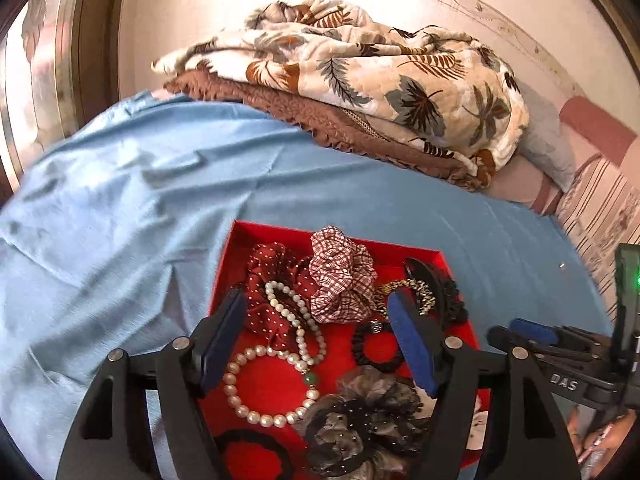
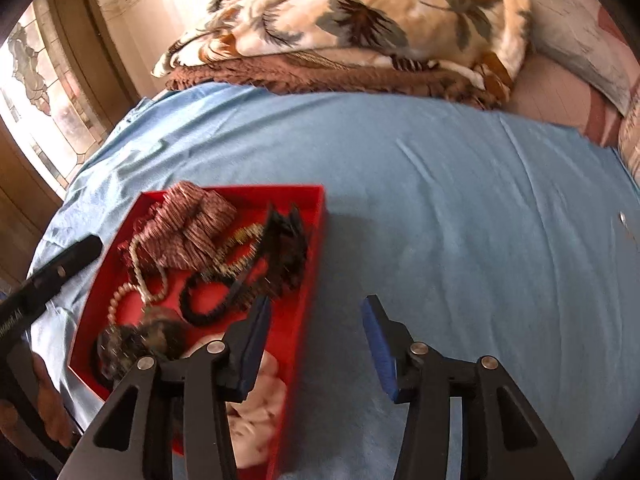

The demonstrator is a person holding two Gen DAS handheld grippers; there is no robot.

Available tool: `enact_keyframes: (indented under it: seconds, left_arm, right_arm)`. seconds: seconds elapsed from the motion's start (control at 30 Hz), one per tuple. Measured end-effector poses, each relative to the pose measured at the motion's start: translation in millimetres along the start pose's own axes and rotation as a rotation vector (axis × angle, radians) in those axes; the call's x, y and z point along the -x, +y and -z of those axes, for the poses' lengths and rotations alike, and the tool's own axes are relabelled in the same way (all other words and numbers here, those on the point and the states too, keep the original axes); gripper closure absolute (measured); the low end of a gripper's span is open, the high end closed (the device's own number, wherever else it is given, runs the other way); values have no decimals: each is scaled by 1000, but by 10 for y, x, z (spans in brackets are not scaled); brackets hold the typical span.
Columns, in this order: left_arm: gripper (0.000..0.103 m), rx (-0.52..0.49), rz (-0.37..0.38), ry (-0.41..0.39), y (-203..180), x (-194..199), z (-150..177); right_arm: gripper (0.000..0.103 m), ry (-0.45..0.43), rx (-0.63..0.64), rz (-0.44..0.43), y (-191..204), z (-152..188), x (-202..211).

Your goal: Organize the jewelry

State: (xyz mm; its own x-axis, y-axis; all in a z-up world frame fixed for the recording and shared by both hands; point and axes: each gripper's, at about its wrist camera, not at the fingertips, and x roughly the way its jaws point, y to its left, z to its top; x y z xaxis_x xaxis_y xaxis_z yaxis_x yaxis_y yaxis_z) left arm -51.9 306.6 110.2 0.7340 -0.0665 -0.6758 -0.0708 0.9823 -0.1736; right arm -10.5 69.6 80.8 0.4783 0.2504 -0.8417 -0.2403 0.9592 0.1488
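A red tray (image 1: pixel 240 240) lies on the blue sheet and holds pearl strands (image 1: pixel 240 380), a checked scrunchie (image 1: pixel 340 276), a dotted red scrunchie (image 1: pixel 268 264), black hair ties (image 1: pixel 376 346), a gold-black bracelet (image 1: pixel 416 290), a black claw clip (image 1: pixel 436 280) and a grey flower piece (image 1: pixel 360 420). My left gripper (image 1: pixel 316 320) is open and empty just above the tray's contents. In the right wrist view the tray (image 2: pixel 316 216) sits at the left. My right gripper (image 2: pixel 316 312) is open and empty over the tray's right wall; it also shows in the left wrist view (image 1: pixel 532 330).
A folded leaf-print blanket (image 1: pixel 360 64) on a brown one (image 1: pixel 300 112) lies at the far side of the bed. A pillow (image 1: pixel 548 140) and striped bedding (image 1: pixel 600 200) are at the right. A small silver object (image 2: pixel 622 218) lies on the blue sheet (image 2: pixel 460 200).
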Motion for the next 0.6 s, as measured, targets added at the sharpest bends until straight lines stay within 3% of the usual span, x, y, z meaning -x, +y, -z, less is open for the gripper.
enact_keyframes:
  seconds: [0.13,0.23,0.43,0.6]
  left_arm:
    - [30,-61,-69,-37,-83,41,34]
    - [24,-97,-166,-101,-158,96,52]
    - [3,-91,-343,-317,-213,362,100]
    - [0,-92,-491,-495,-334,662,220]
  right_arm:
    - [52,2,-21,4,-134,115,35]
    - [50,-4,-31,9,-220,212,95]
    - [46,-19,-64,5,-404,446,201]
    - [46,-27,-70,15,-521,615,275]
